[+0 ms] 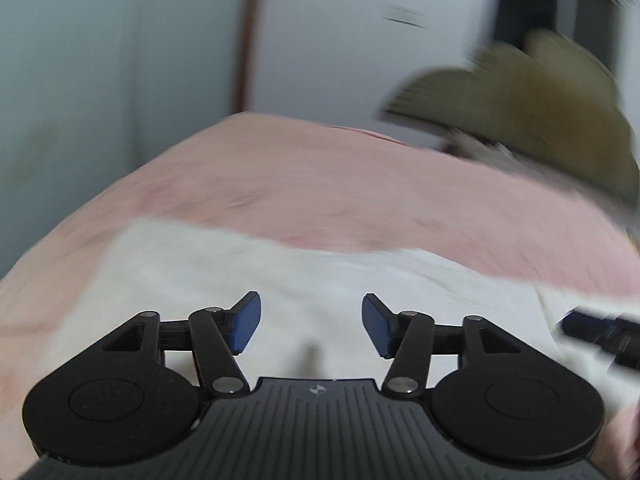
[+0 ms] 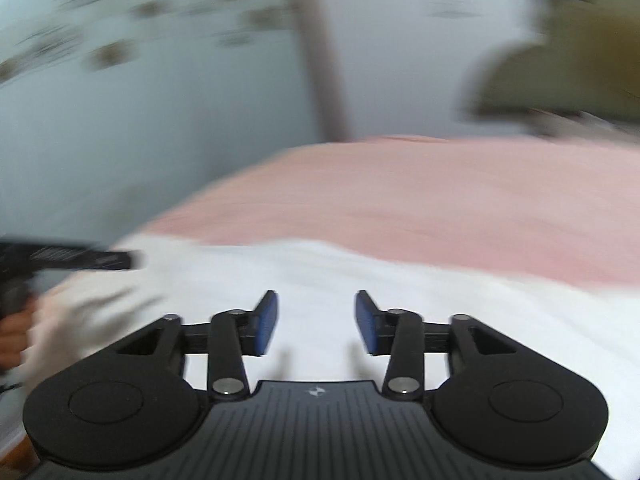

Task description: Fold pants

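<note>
both views smeared with motion blur, detail poor. white fabric pants (image 1: 280, 280) lie spread flat on the pink bed sheet (image 1: 320, 184), directly under and ahead of both tools; edges soft, cannot tell waistband from legs, nor whether any fold is already made. left gripper (image 1: 311, 326) hovers above the white cloth, blue pads wide apart, nothing between them. right gripper (image 2: 316, 324) likewise over the cloth, jaws wide, empty. each tool shows at the margin of the other's view, so the two sit side by side, near one another. olive-brown cushion (image 1: 520, 96) at the far right of the bed, well apart from the pants. judgement: an approach or repositioning step, no grasp in hand. next move likely calls for lowering each pair of pads onto a cloth edge or corner, pinching one layer cleanly, then lifting both together to carry it over.
</note>
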